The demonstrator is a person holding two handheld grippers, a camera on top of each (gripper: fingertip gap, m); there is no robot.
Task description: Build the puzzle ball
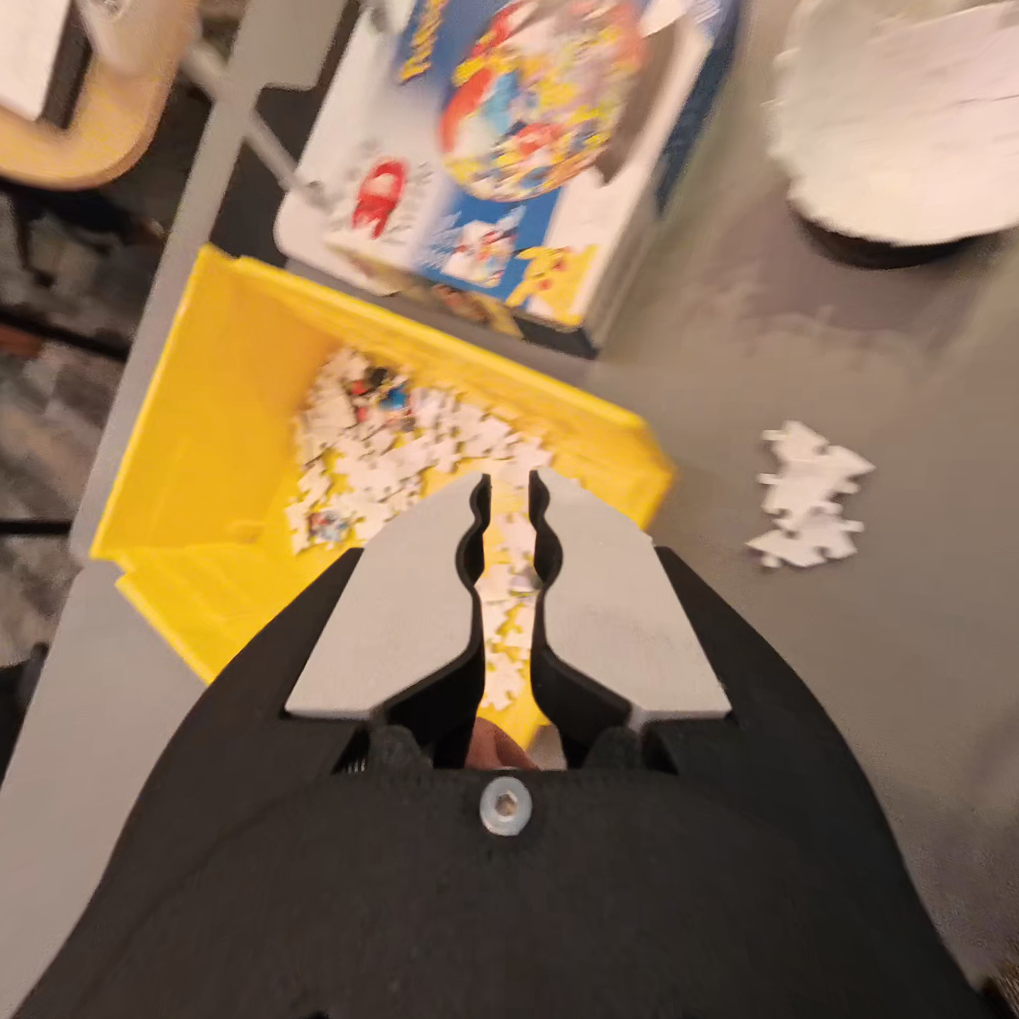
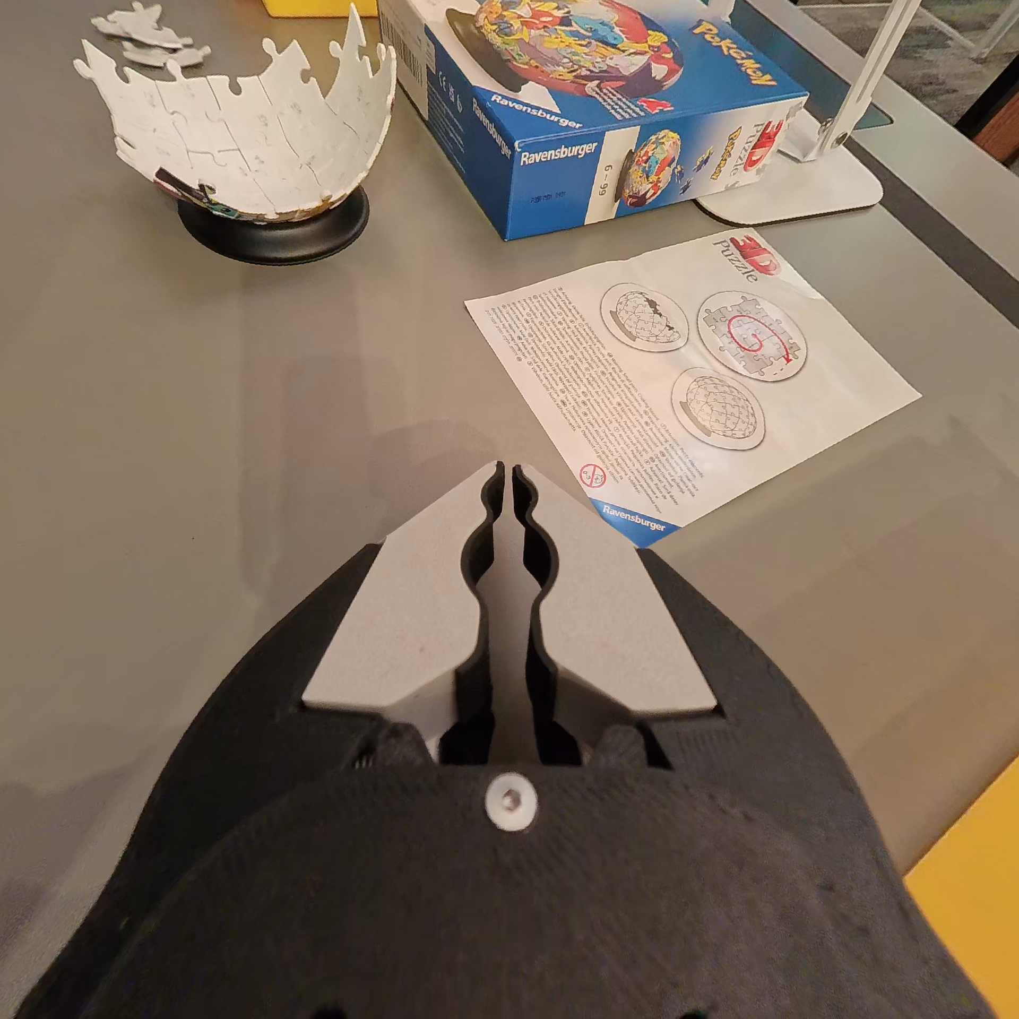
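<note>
Left tongs [image 1: 510, 482], slightly apart, hang blurred over the yellow bin [image 1: 220, 419] at the surface's edge; right tongs [image 2: 508, 468] nearly together, empty; half-built puzzle ball [image 2: 242, 138] far left, its lower part hidden in its black stand [image 2: 275, 231]

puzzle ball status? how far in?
Done: lower part of the ball is assembled, open like a bowl on its black stand. In hand: nothing; left gripper hovers slightly open over the yellow bin of loose pieces, right gripper is nearly closed and empty. Left: upper part; a few pieces wait on the table.
</note>
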